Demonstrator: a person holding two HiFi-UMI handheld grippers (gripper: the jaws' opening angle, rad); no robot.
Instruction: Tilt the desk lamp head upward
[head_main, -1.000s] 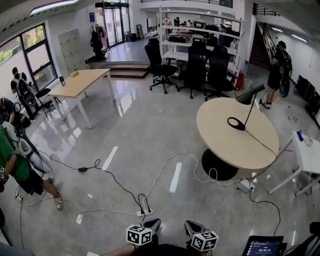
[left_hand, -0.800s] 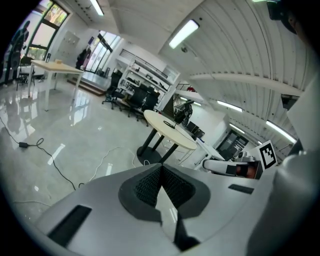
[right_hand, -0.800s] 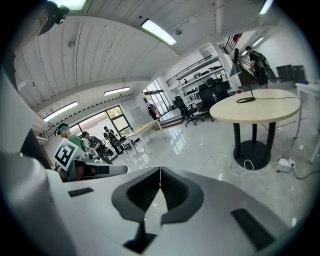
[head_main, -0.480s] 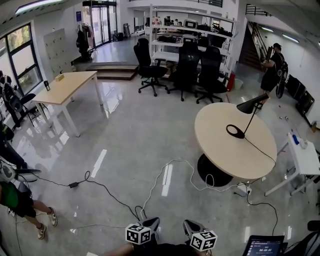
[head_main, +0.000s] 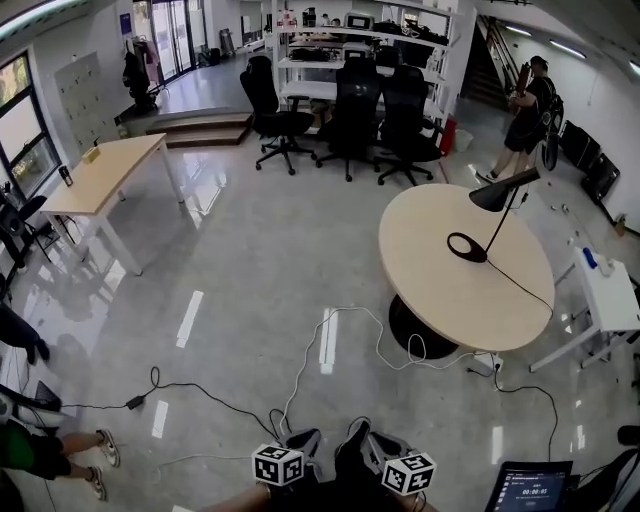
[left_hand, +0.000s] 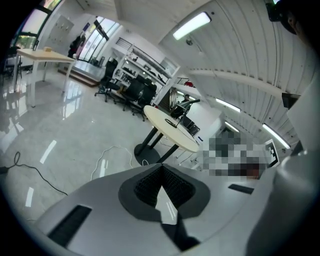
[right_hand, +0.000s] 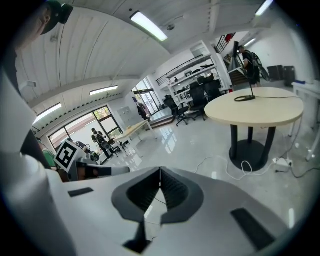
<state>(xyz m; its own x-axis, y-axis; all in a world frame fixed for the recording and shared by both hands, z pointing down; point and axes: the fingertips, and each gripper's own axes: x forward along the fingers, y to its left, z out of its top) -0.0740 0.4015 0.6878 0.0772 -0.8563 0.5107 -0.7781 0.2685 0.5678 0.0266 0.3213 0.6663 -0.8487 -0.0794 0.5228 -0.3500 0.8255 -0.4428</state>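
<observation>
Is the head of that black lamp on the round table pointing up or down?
Down: the desk lamp head slopes with its wide open end lower, facing the round table.

The room is bright. Overhead, long white strip lights (left_hand: 192, 25) shine down, and daylight comes in through the tall glass windows (head_main: 20, 115). The shiny grey floor (head_main: 260, 250) shows white streaks of glare. Under the round pale wooden table (head_main: 450, 290) lies a soft shadow. Straight lines bend near the edges, and both gripper views go black in the corners.
</observation>
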